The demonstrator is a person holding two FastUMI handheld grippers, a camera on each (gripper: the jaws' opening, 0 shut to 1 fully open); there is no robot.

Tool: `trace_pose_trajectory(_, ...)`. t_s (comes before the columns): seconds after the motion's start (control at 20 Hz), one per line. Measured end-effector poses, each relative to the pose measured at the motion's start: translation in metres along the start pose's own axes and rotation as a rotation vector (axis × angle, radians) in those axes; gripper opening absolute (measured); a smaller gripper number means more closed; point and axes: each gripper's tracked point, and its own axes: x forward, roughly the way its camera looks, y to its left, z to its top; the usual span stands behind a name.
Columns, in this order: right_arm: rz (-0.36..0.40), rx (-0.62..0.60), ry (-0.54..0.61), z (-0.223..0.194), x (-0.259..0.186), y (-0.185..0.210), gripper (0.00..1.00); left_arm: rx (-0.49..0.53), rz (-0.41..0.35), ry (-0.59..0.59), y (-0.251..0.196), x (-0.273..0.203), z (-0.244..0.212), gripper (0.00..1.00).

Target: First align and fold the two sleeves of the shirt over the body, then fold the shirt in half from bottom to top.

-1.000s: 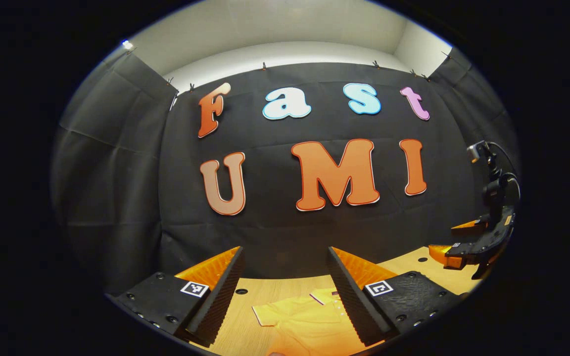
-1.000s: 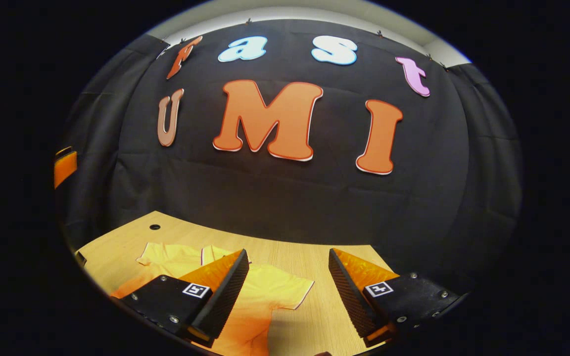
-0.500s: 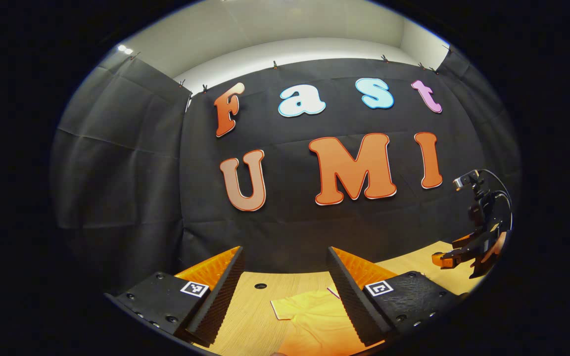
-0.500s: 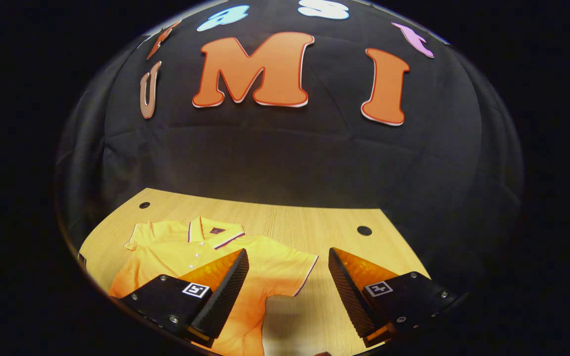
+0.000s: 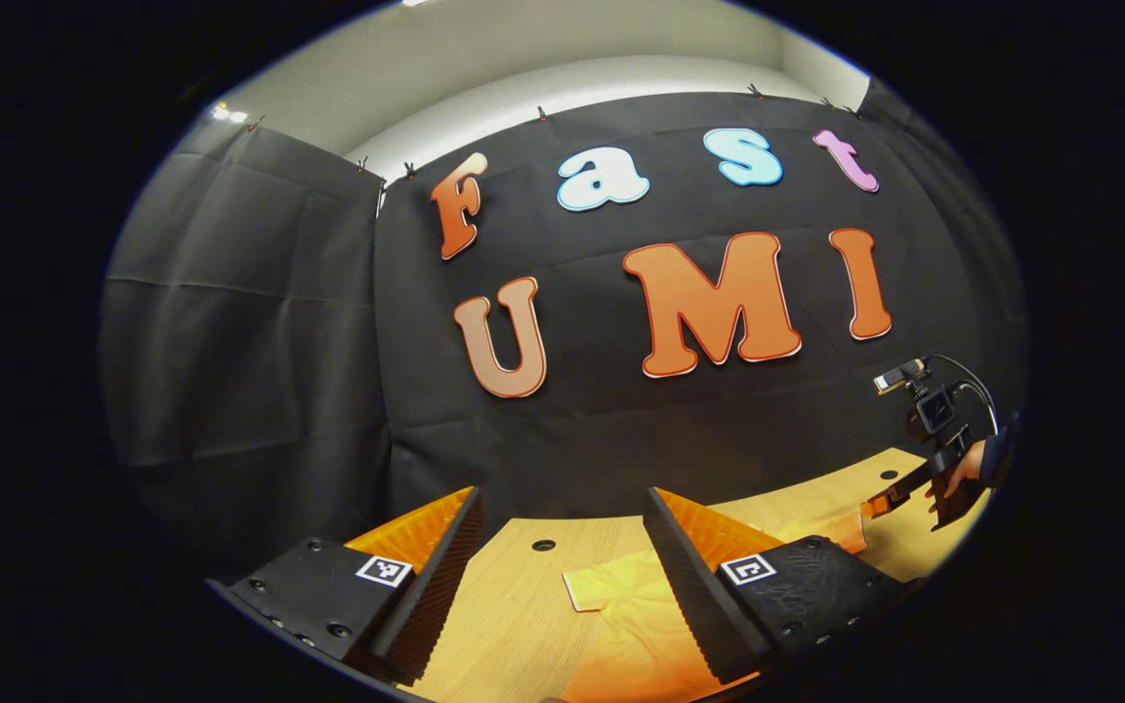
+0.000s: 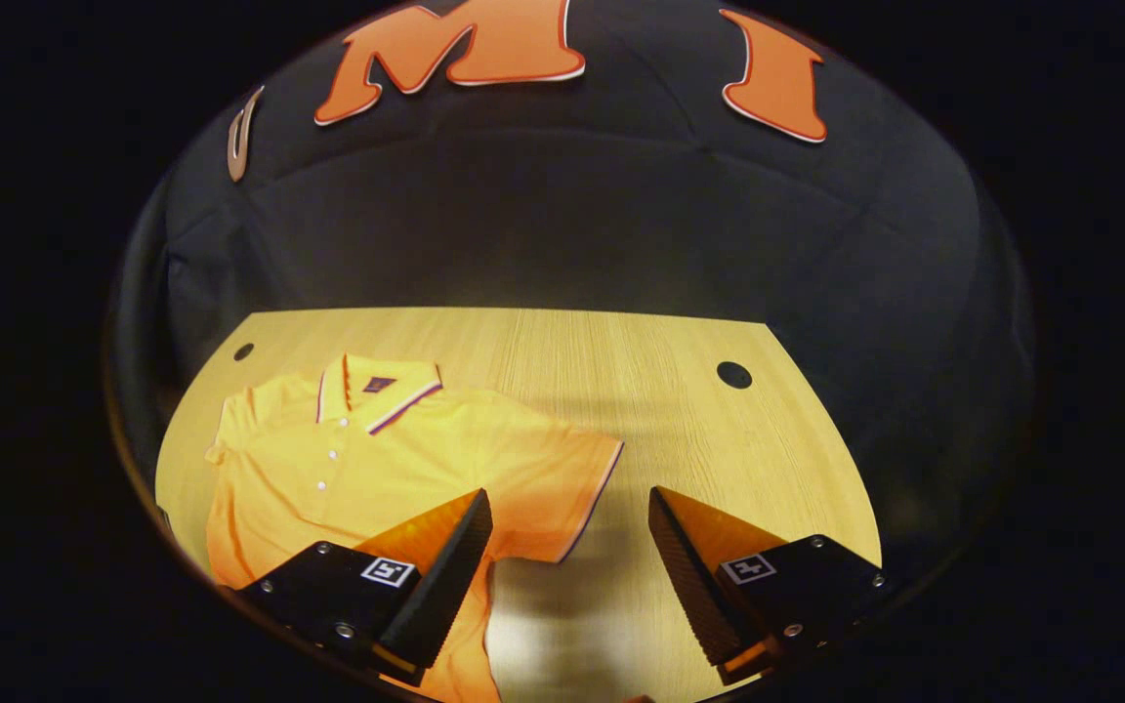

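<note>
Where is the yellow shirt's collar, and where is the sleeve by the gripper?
collar (image 6: 379, 383), right gripper view, on the striped fold at the neck.
sleeve (image 6: 562, 478), right gripper view, on the cloth near its trimmed cuff.
right gripper (image 6: 570, 535), right gripper view, midway between its fingertips.

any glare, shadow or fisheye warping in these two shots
Right gripper view: bright glare patch on the table near the bottom, soft shadow beside the shirt sleeve, table edge bowed by the fisheye. Left gripper view: ceiling light flares at upper left, wall seams curve, no obvious blur.
</note>
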Motion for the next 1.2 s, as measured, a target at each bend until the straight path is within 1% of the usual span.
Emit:
trace_pose_trajectory(0.15,0.018,0.020,0.098,-0.009,0.017,-0.002,0.98,0.004,0.016,0.020,0.001,0.000,-0.005,0.98)
trace_pose_trajectory(0.3,0.032,0.010,0.154,-0.009,0.033,-0.005,0.97,0.006,0.024,0.037,-0.001,0.003,-0.008,1.00)
trace_pose_trajectory(0.35,0.035,0.011,0.179,-0.011,0.040,-0.002,0.97,0.005,0.023,0.042,-0.002,0.005,-0.010,0.98)
trace_pose_trajectory(0.45,0.065,0.048,0.216,-0.008,0.053,0.000,0.97,0.006,0.020,0.053,-0.006,0.008,-0.013,0.98)
trace_pose_trajectory(0.55,0.062,0.059,0.265,-0.010,0.065,-0.004,0.96,0.013,0.014,0.061,-0.010,0.012,-0.014,0.99)
trace_pose_trajectory(0.65,0.039,0.034,0.310,-0.017,0.082,-0.007,0.94,0.013,0.011,0.069,-0.013,0.014,-0.017,0.99)
trace_pose_trajectory(0.7,0.030,0.031,0.341,-0.020,0.087,-0.008,0.92,0.013,0.012,0.075,-0.012,0.014,-0.019,0.99)
trace_pose_trajectory(0.75,0.042,0.037,0.378,-0.026,0.090,-0.005,0.91,0.013,0.015,0.081,-0.011,0.014,-0.019,0.99)
trace_pose_trajectory(0.85,0.053,0.050,0.443,-0.034,0.098,-0.002,0.86,0.016,0.023,0.090,-0.010,0.018,-0.022,0.99)
trace_pose_trajectory(0.9,0.047,0.048,0.473,-0.038,0.101,-0.003,0.82,0.017,0.024,0.094,-0.010,0.019,-0.023,0.99)
trace_pose_trajectory(0.95,0.049,0.044,0.499,-0.042,0.103,-0.003,0.82,0.018,0.024,0.099,-0.010,0.019,-0.024,0.99)
trace_pose_trajectory(1.05,0.060,0.033,0.531,-0.047,0.106,-0.001,0.79,0.021,0.022,0.108,-0.011,0.021,-0.027,1.00)
trace_pose_trajectory(1.1,0.056,0.042,0.525,-0.040,0.104,0.000,0.74,0.023,0.021,0.111,-0.011,0.023,-0.029,0.99)
trace_pose_trajectory(1.2,0.057,0.040,0.537,-0.043,0.108,0.001,0.68,0.022,0.017,0.119,-0.012,0.025,-0.032,1.00)
